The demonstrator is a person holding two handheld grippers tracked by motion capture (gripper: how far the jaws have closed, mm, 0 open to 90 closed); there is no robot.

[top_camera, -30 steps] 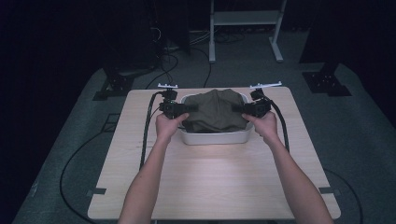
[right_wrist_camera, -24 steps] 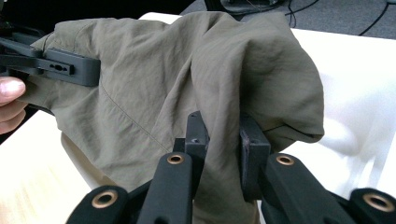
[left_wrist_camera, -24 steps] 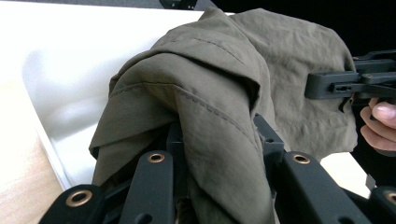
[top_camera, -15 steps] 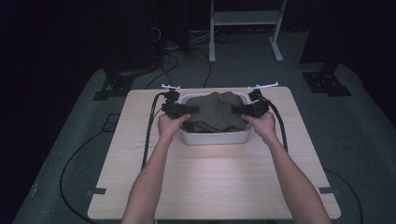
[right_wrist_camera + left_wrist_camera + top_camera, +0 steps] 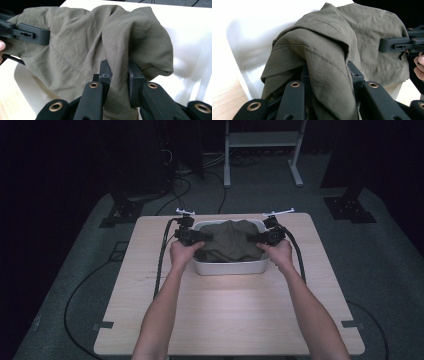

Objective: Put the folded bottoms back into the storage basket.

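So both grippers are clamped onto the same piece of fabric here. The left gripper (image 5: 328, 82) has its jaws pressed together on a bunched fold of the olive cloth (image 5: 329, 47), which drapes right over the jaws and hides most of the gap between them. Same deal on the other side: the right gripper (image 5: 120, 75) pinches a fold of that cloth (image 5: 100, 37), with the fabric squeezed down between its two black pads.

From the high view, the left gripper (image 5: 192, 236) sits at the left end of the cloth (image 5: 230, 241) and the right gripper (image 5: 264, 237) at the right end, so the fabric stretches between them in a loose, crumpled hump. Each hand holds its gripper just at the side of the white tub (image 5: 230, 267), and the cloth hangs over and into that tub, covering most of its opening.

The tub rests on the light wooden table (image 5: 225, 315), toward the far edge, roughly centered. Black cables (image 5: 162, 255) trail back from the grippers along the tabletop.
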